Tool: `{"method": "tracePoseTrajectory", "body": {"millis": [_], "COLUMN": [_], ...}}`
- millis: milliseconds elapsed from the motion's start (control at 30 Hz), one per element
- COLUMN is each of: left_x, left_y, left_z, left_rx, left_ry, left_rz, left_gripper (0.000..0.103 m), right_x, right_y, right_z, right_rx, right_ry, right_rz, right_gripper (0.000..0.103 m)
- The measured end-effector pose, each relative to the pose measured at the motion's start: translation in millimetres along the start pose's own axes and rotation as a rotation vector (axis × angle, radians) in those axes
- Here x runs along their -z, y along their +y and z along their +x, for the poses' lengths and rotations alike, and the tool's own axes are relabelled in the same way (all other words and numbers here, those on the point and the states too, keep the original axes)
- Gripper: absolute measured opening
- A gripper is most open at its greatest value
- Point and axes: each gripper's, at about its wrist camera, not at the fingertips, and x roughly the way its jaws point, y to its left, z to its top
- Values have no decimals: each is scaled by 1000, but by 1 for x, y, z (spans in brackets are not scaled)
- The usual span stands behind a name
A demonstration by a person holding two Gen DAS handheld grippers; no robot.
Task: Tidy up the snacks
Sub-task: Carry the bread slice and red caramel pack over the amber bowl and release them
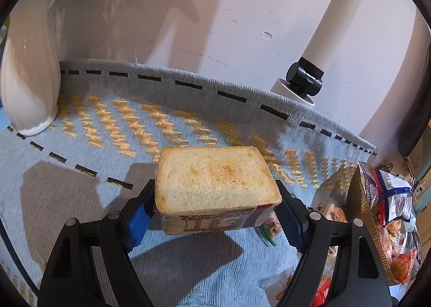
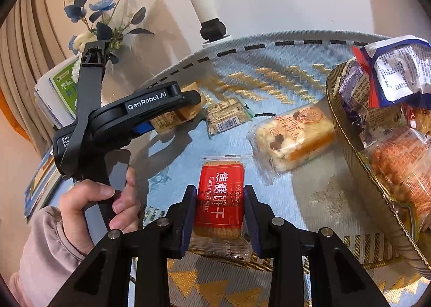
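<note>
Wrapped toast slice (image 1: 215, 185) sits between the blue pads (image 1: 137, 222) of the left gripper (image 1: 215, 210), clamped on both sides and lifted off the cloth; its shadow falls on the fabric beneath. Toasted face up, printed label on the near edge.

Red caramel biscuit packet (image 2: 219, 199) lies flat on the blue tablecloth (image 2: 296, 194), between the fingers of the right gripper (image 2: 219, 215). Jaws are narrowed around the packet's long sides, pads at or just beside the wrapper edges; whether they actually press it cannot be told.

Beyond the biscuit, a clear-wrapped nut cake bar (image 2: 293, 137) rests on the cloth, tilted, just beside the gold-rimmed basket (image 2: 347, 129). The basket is piled with mixed packets, a blue-and-white bag (image 2: 398, 72) on top. A small green-edged packet (image 2: 229, 117) lies barcode-up, between the cake bar and the left gripper as seen from the right wrist.

The person's left hand (image 2: 105, 199) grips the left tool's handle, pink sleeve at the wrist.

Far edge: a white vase (image 1: 29, 70) with blue flowers, and a white lamp post (image 1: 331, 24) with a black joint near the wall.
</note>
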Motion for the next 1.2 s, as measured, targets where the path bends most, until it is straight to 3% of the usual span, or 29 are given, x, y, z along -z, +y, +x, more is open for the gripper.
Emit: {"method": "tracePoseTrajectory", "body": {"millis": [500, 767, 933, 1067, 1200], "left_x": [2, 19, 29, 15, -1], "left_y": [9, 27, 6, -40, -107], "left_z": [-4, -36, -66, -96, -115], "left_rx": [-44, -94, -125, -78, 3], "left_ry": [-17, -49, -60, -84, -111], "left_rz": [-58, -117, -19, 94, 235], "left_gripper": [81, 80, 80, 80, 81], "right_x": [1, -8, -23, -46, -65], "right_y": [7, 2, -17, -37, -76], "right_z": [1, -30, -72, -111, -150], "right_rx": [-111, -176, -250, -250, -176], "right_ry": [16, -79, -203, -290, -373], "right_rz": [18, 57, 128, 170, 233], "right_gripper": [34, 34, 34, 34, 33]}}
